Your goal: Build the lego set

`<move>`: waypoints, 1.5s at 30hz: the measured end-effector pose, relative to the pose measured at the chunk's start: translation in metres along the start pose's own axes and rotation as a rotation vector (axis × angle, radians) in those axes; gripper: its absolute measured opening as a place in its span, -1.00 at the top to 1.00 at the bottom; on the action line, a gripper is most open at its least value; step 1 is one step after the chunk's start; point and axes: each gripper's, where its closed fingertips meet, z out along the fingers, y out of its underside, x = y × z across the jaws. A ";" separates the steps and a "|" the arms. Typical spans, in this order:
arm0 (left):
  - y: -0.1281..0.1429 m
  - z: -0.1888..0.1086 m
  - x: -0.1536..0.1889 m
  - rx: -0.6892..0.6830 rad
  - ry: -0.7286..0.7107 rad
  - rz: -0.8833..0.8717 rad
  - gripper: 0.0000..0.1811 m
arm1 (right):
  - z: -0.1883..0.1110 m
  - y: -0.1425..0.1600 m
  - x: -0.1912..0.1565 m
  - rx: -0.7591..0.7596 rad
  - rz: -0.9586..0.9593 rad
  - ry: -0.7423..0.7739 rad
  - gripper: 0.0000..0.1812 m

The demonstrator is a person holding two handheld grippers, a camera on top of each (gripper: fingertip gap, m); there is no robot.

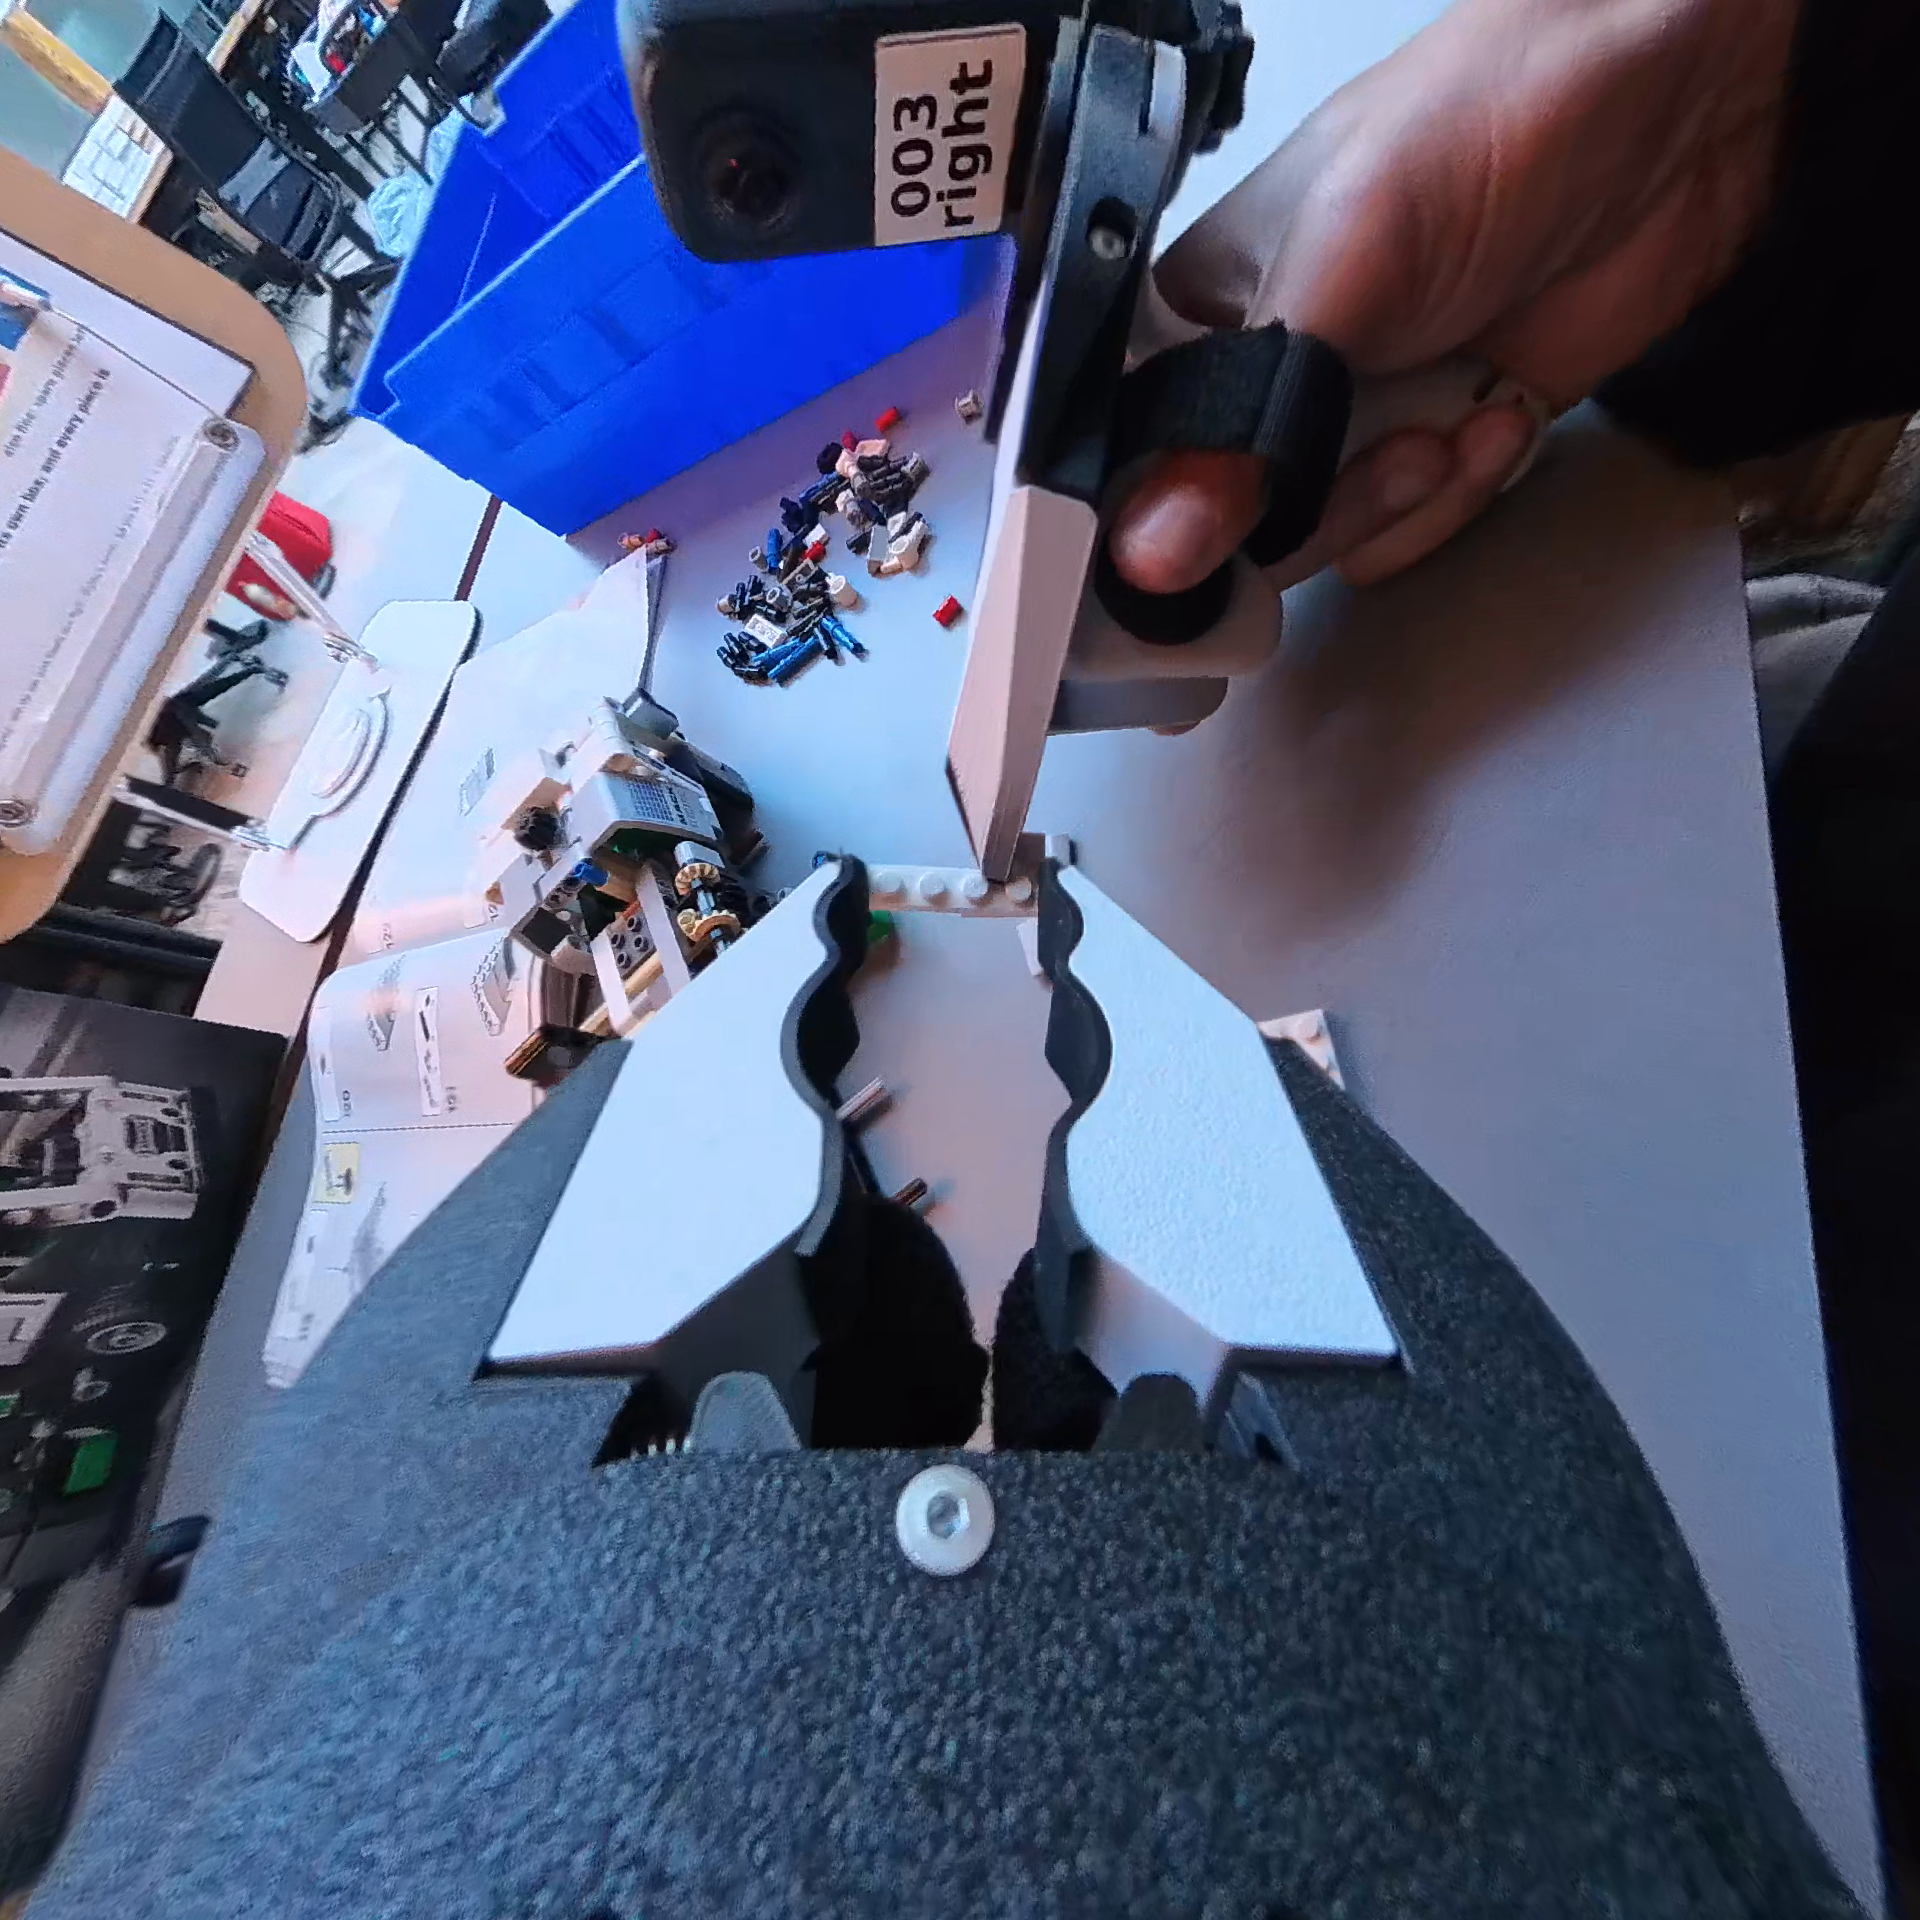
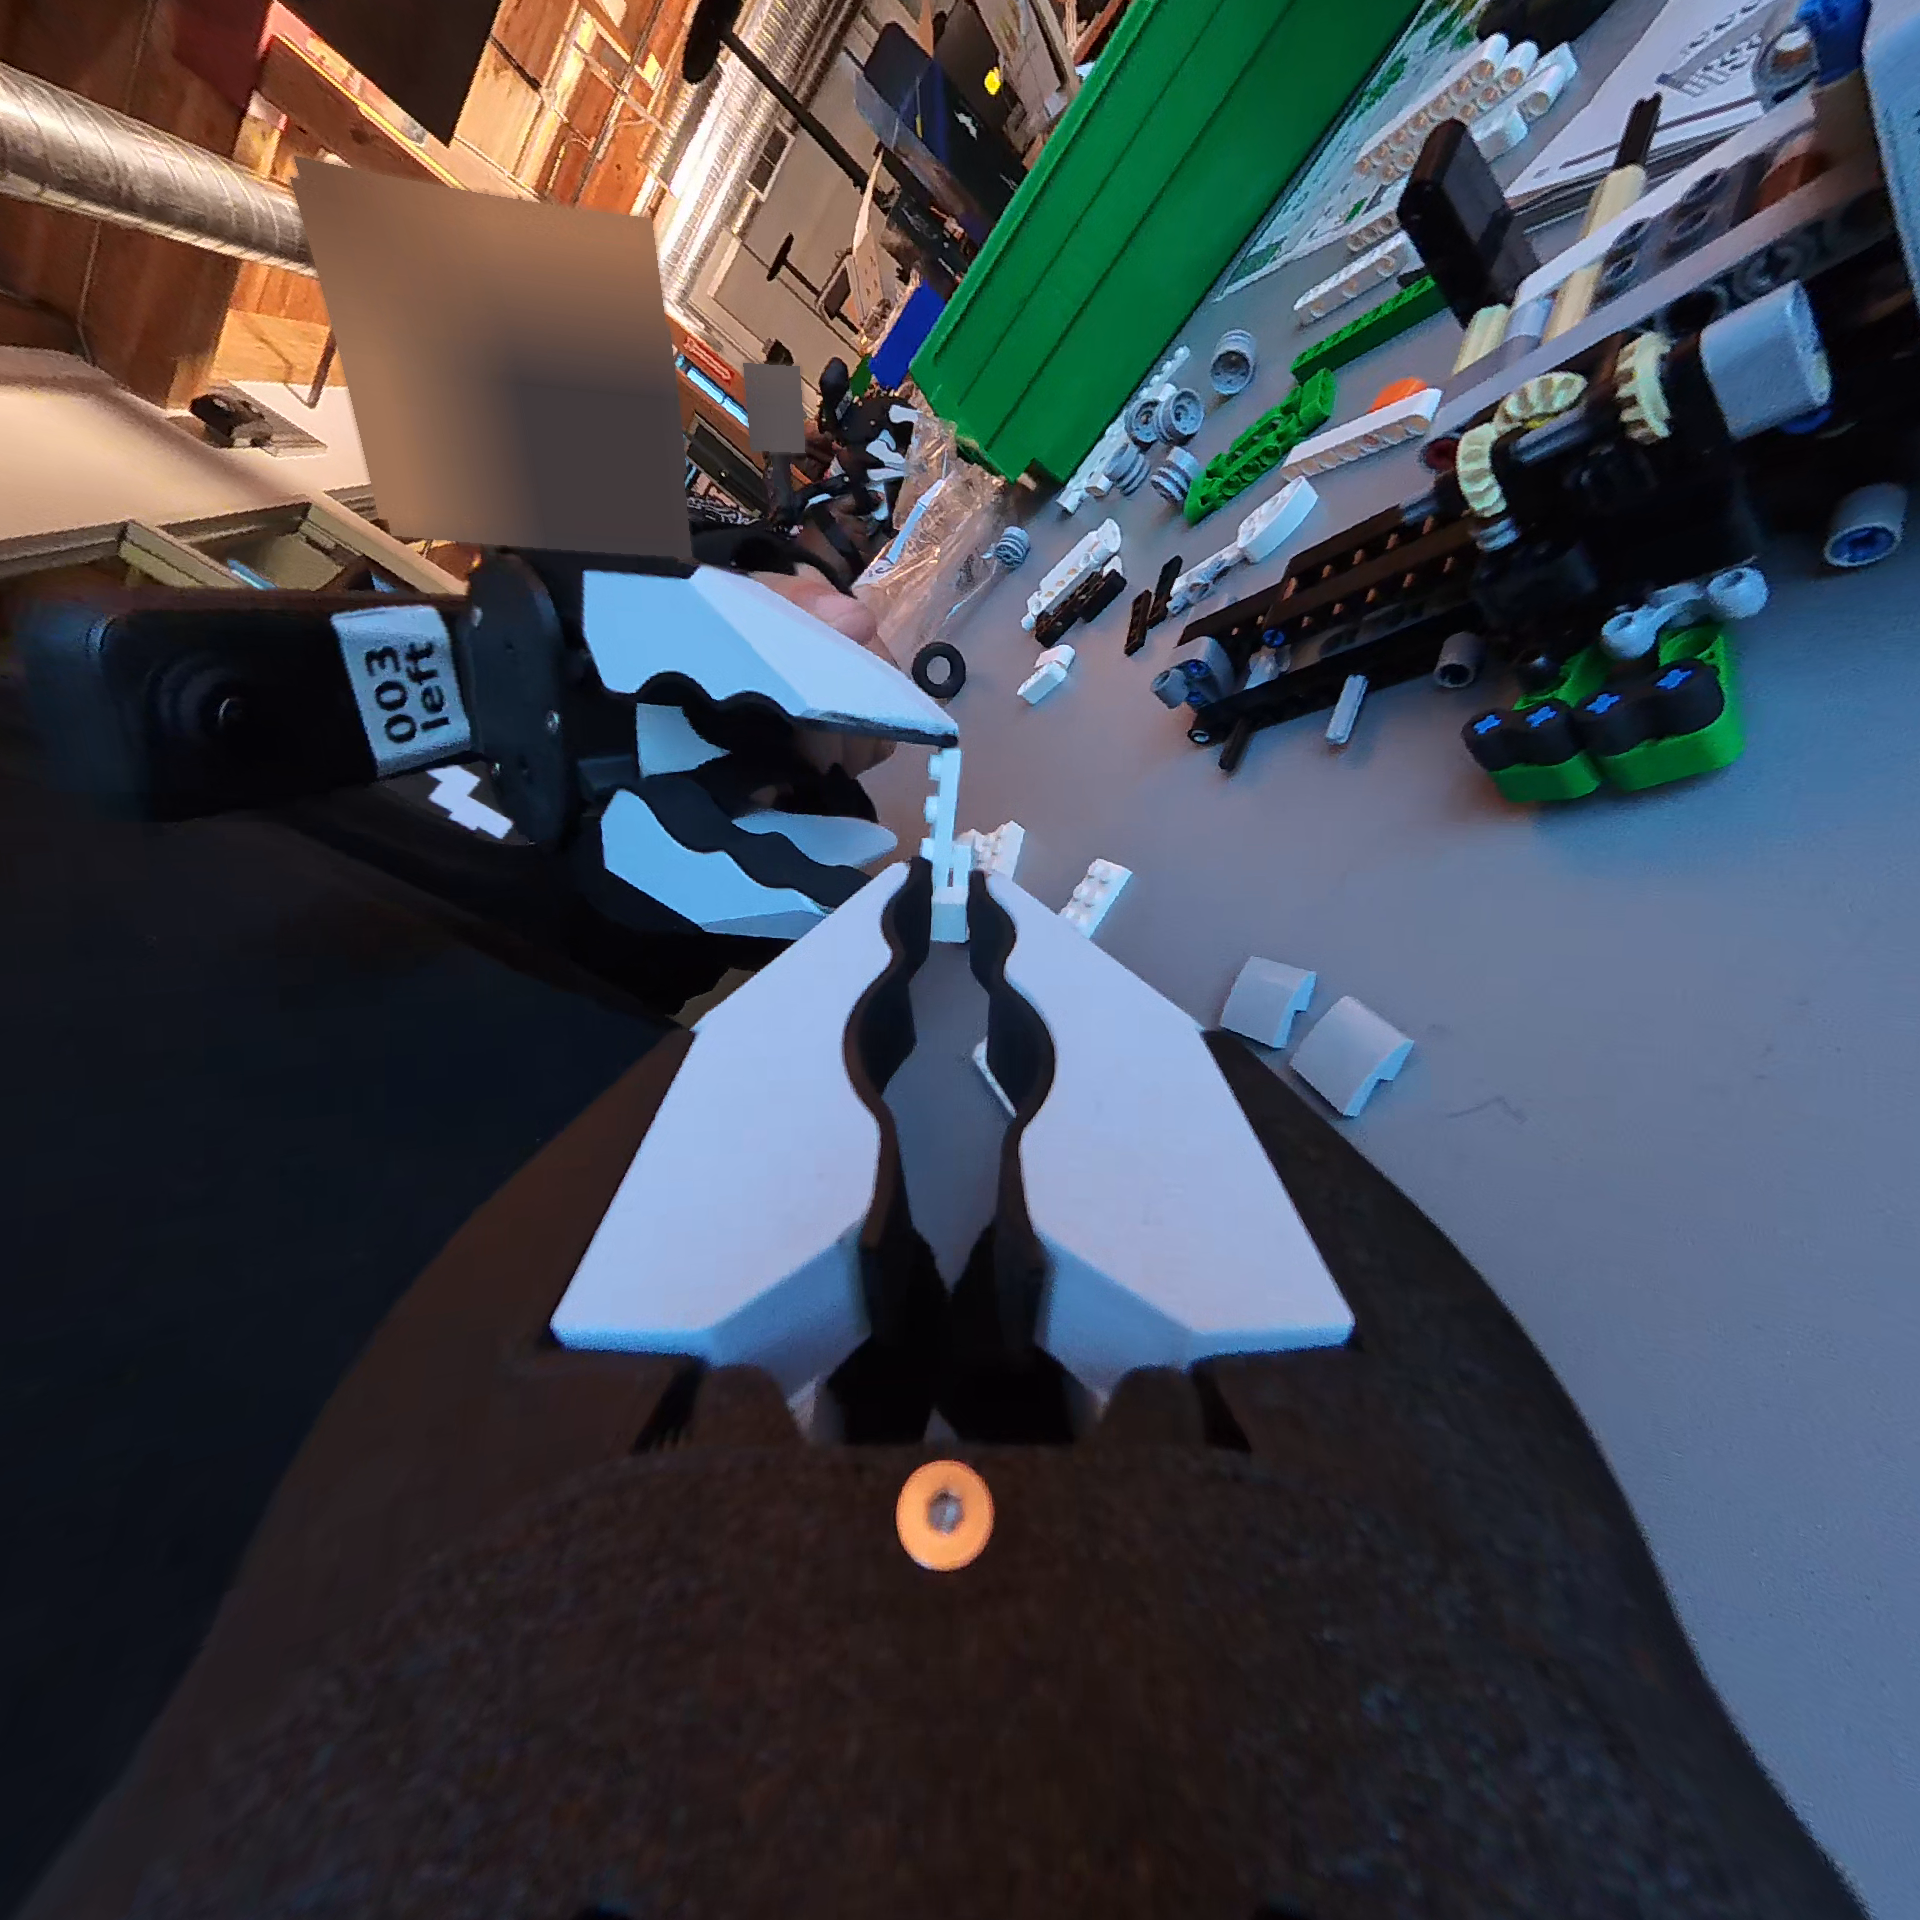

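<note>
Lego plate (image 1: 956, 891), thin, light and rigid, spans the left hand-held gripper (image 1: 951, 894); right hand-held gripper (image 2: 943, 902) pinches its end.

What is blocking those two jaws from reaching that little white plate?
Nothing visible. The left gripper has its jaws at both ends of the white plate, and the right gripper pinches its end from above.

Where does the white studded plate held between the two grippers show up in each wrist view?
Left wrist view: the white studded plate lies across the left gripper fingertips, just above centre, studs up.
Right wrist view: it stands on edge at centre, rising from the right gripper fingertips toward the left gripper's upper finger.
Shared landmark: the partly built truck model, left of centre in the first, upper right in the second.
</note>
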 end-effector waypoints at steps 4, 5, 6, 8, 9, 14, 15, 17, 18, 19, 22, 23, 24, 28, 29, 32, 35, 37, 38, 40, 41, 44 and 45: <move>-0.005 -0.004 -0.002 0.054 0.035 -0.108 0.63 | -0.003 -0.003 -0.003 0.026 -0.008 -0.018 0.94; -0.007 -0.006 -0.003 0.071 0.046 -0.150 0.62 | -0.004 -0.005 -0.004 0.037 -0.010 -0.024 0.94; -0.008 -0.007 -0.004 0.088 0.063 -0.198 0.60 | -0.005 -0.006 -0.005 0.048 -0.010 -0.032 0.94; -0.010 -0.010 -0.007 0.132 0.102 -0.328 0.58 | -0.008 -0.010 -0.008 0.079 -0.021 -0.048 0.94; -0.011 -0.011 -0.009 0.159 0.136 -0.426 0.57 | -0.010 -0.013 -0.011 0.100 -0.033 -0.062 0.94; -0.035 -0.014 0.002 0.351 0.456 -0.876 0.63 | -0.019 -0.028 -0.032 0.238 -0.145 -0.137 0.94; -0.038 -0.014 0.003 0.370 0.476 -0.899 0.66 | -0.020 -0.029 -0.037 0.257 -0.178 -0.150 0.94; -0.044 -0.013 0.003 0.398 0.492 -0.916 0.74 | -0.022 -0.032 -0.045 0.294 -0.230 -0.162 0.94; -0.047 -0.014 0.001 0.418 0.495 -0.921 0.78 | -0.023 -0.032 -0.048 0.302 -0.251 -0.167 0.94; -0.051 -0.016 0.000 0.438 0.499 -0.924 0.82 | -0.023 -0.032 -0.050 0.300 -0.265 -0.173 0.94; -0.053 -0.017 0.001 0.449 0.496 -0.909 0.90 | -0.023 -0.029 -0.049 0.287 -0.276 -0.175 0.94; -0.053 -0.017 0.001 0.448 0.491 -0.905 0.90 | -0.024 -0.029 -0.049 0.291 -0.273 -0.179 0.94; -0.053 -0.017 0.001 0.448 0.487 -0.901 0.90 | -0.024 -0.029 -0.049 0.296 -0.268 -0.191 0.94; -0.051 -0.018 0.000 0.428 0.456 -0.848 0.91 | -0.022 -0.029 -0.050 0.297 -0.249 -0.229 0.93; -0.051 -0.019 0.000 0.420 0.450 -0.830 0.91 | -0.022 -0.029 -0.050 0.297 -0.252 -0.233 0.93; -0.048 -0.020 -0.001 0.385 0.426 -0.783 0.92 | -0.019 -0.030 -0.049 0.297 -0.256 -0.228 0.91; -0.046 -0.022 0.000 0.361 0.420 -0.743 0.92 | -0.017 -0.030 -0.051 0.279 -0.263 -0.244 0.90; -0.045 -0.023 0.000 0.350 0.417 -0.727 0.92 | -0.017 -0.030 -0.052 0.270 -0.273 -0.254 0.89; -0.046 -0.024 0.000 0.349 0.417 -0.723 0.92 | -0.017 -0.030 -0.054 0.270 -0.279 -0.264 0.87; -0.045 -0.025 0.002 0.340 0.419 -0.716 0.92 | -0.017 -0.031 -0.057 0.267 -0.298 -0.276 0.86; -0.044 -0.025 0.003 0.335 0.415 -0.708 0.92 | -0.016 -0.031 -0.058 0.261 -0.310 -0.273 0.85; -0.043 -0.025 0.005 0.321 0.409 -0.687 0.92 | -0.010 -0.030 -0.058 0.226 -0.361 -0.244 0.90; -0.043 -0.026 0.005 0.319 0.405 -0.685 0.92 | -0.008 -0.029 -0.059 0.220 -0.371 -0.240 0.90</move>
